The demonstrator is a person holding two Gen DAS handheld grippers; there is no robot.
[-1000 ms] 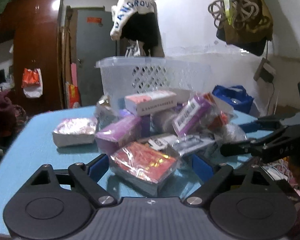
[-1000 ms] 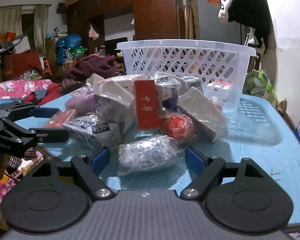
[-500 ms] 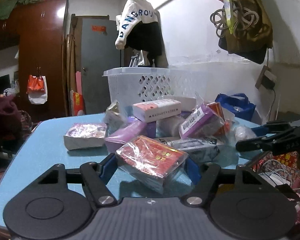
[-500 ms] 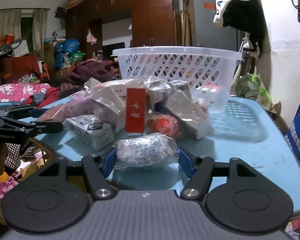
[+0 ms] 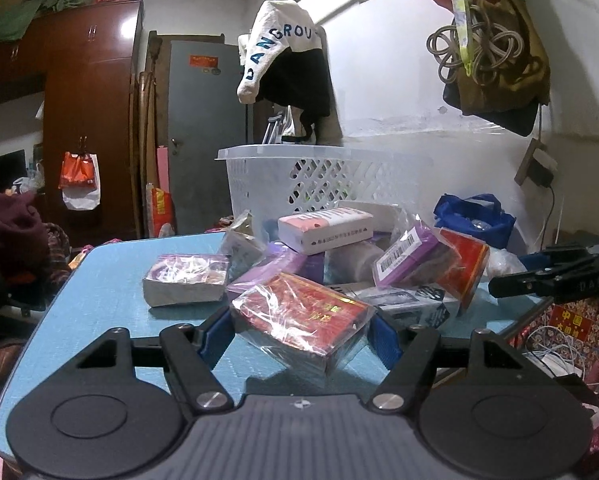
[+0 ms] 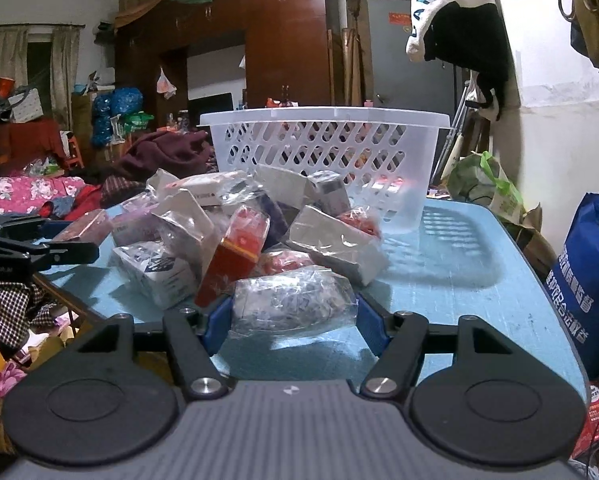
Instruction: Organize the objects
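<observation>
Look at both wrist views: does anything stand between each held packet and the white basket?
Yes. The left claw grips a red packet, the right claw a clear-wrapped packet. In both views the pile of boxes lies on the blue table straight ahead, before the white basket.

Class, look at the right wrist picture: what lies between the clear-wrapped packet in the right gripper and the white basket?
In the right wrist view, a heap of wrapped boxes lies between the clear-wrapped packet, held in the right gripper, and the white basket.
</observation>
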